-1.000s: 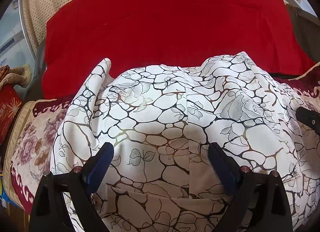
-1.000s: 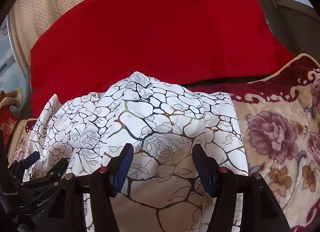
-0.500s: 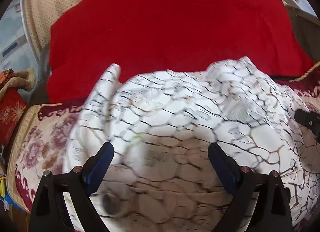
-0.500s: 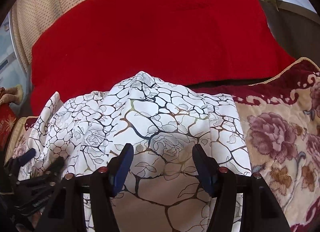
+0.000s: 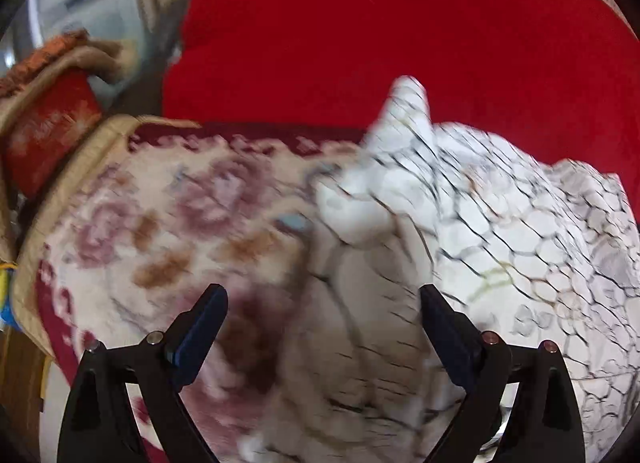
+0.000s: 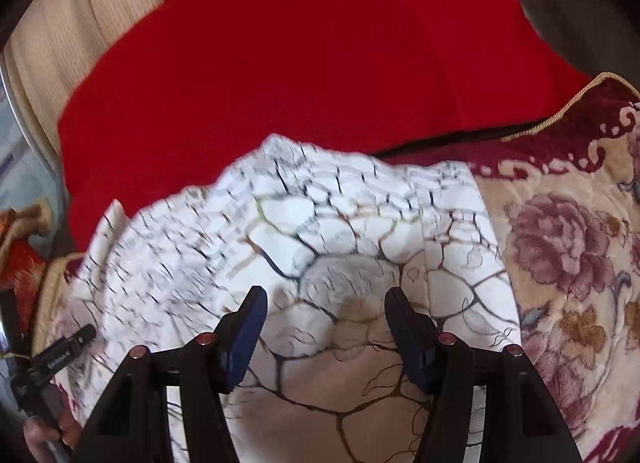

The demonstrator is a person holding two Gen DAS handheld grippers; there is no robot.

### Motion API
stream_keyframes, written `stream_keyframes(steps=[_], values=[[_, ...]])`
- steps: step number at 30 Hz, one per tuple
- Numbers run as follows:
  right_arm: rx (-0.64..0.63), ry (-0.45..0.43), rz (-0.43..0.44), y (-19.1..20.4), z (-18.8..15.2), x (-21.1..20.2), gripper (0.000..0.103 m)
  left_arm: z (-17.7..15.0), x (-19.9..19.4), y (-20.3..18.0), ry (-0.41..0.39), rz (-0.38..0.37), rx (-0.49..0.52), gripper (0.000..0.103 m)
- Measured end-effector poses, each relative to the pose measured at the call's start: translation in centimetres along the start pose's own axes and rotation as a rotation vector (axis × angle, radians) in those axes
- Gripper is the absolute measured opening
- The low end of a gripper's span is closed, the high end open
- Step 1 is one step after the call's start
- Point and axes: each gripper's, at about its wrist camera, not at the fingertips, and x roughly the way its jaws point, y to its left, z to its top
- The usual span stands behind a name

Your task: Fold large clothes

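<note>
The left gripper [image 5: 320, 327] has swung leftward off the white patterned garment [image 6: 320, 223], which now lies to its right, nearer the right gripper [image 6: 324, 327] above it; both jaws stand apart, empty.

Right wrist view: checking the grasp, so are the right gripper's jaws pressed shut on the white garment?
No: the right gripper stands open above the white garment.

The left gripper [image 5: 320, 299], black with blue padded fingers [image 5: 200, 327], points steeply downward with its jaws spread wide. The right gripper [image 6: 324, 303], built alike, tilts downward too, jaws parted, nothing pinched.
</note>
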Motion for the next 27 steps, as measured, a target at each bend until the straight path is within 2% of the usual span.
stream_keyframes(steps=[3, 5, 8, 10, 12, 14, 15, 20, 25, 27], values=[[-0.018, -0.054, 0.019, 0.6, 0.0, -0.8, 0.064, 0.4, 0.1, 1.5, -0.005, 0.002, -0.032, 0.096], [-0.035, -0.017, 0.023, 1.2, -0.1, 0.1, 0.064, 0.6, 0.9, 2.0, 0.013, 0.005, -0.047, 0.096], [-0.028, 0.115, -0.007, 1.3, -0.8, 2.8, 0.065, 0.6, 1.3, 2.5, 0.023, 0.006, -0.058, 0.096], [-0.016, 0.118, 0.007, 1.1, -0.7, 2.9, 0.065, 0.7, 1.4, 2.9, 0.015, 0.018, -0.065, 0.096], [0.002, 0.120, 0.028, 0.9, -0.5, 2.7, 0.066, 0.8, 1.5, 3.6, 0.010, 0.052, -0.079, 0.096], [0.000, 0.120, 0.033, 0.8, -0.6, 2.6, 0.066, 0.8, 1.8, 4.6, 0.012, 0.124, -0.097, 0.096], [-0.006, 0.118, 0.033, 0.9, -0.6, 2.7, 0.066, 0.8, 1.8, 5.1, 0.020, 0.130, -0.110, 0.096], [-0.020, 0.114, 0.033, 1.0, -0.5, 2.7, 0.066, 0.5, 0.6, 7.5, 0.025, -0.011, -0.196, 0.096], [-0.023, 0.109, 0.031, 0.9, -0.6, 2.6, 0.066, -0.2, -0.5, 7.5, 0.015, -0.116, -0.179, 0.096], [-0.026, 0.106, 0.035, 0.9, -0.6, 2.6, 0.066, -0.8, -0.4, 7.2, 0.048, -0.201, -0.185, 0.096]])
